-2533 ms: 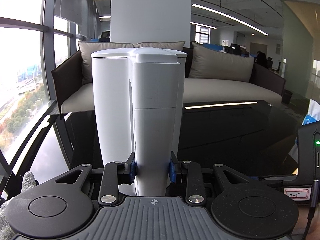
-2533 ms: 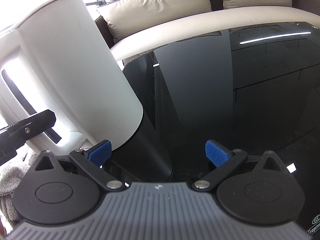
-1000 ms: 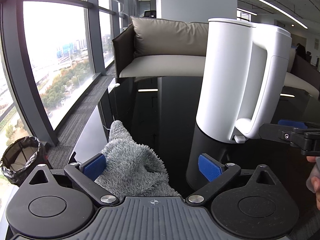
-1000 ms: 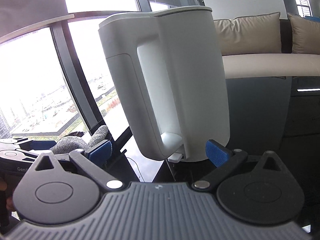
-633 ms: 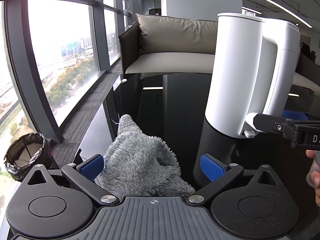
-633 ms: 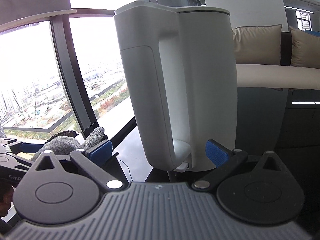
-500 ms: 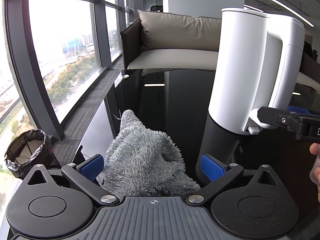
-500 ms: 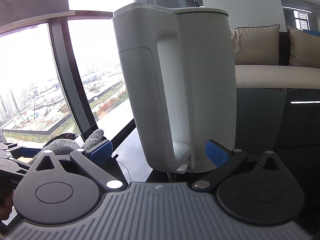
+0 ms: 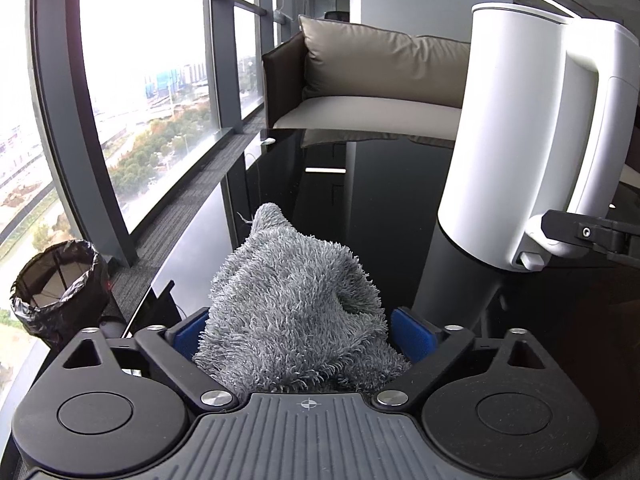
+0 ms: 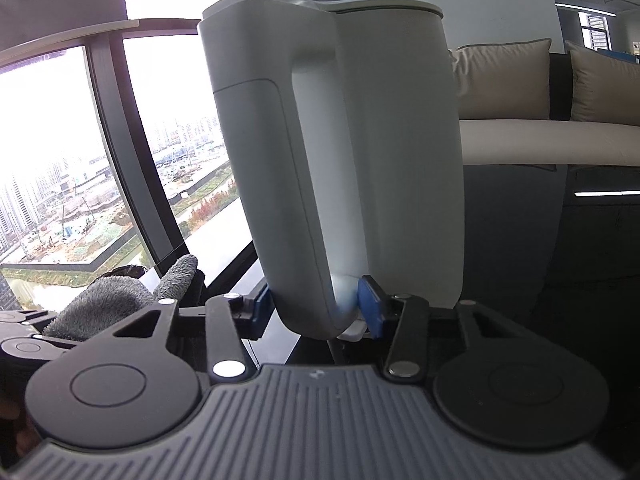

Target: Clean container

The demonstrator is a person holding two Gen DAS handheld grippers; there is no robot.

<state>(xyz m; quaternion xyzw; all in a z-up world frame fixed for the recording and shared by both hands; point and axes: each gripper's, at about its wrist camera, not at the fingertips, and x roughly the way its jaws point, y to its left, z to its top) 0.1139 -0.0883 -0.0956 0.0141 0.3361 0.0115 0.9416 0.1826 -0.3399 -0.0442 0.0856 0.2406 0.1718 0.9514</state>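
- The left gripper (image 9: 292,334) has its blue pads (image 9: 412,334) pressed against both sides of a shaggy grey cloth (image 9: 292,304), which bulges up between them and rests on the glossy black table (image 9: 360,184).
- The right gripper (image 10: 316,304) is clenched on the lower end of the handle (image 10: 280,184) of a white electric kettle (image 10: 400,152) (its right blue pad (image 10: 370,306) sits inside the handle loop, the left one outside).
- The kettle stands upright at the right of the left wrist view (image 9: 516,128), beyond the cloth and well apart from it; whether its base touches the table I cannot tell, since only a dark reflection shows under it.
- The right gripper points level at the kettle; one of its black fingers (image 9: 584,234) shows in the left wrist view, reaching in from the right edge to the foot of the handle.
- The left gripper points slightly down over the table's edge.
- Both hands are out of frame, and the kettle's lid is cut from view by the low angle.
- Past the table stands a sofa (image 9: 380,108) with beige cushions; by the window, on the floor, a bin with a black liner (image 9: 60,280).
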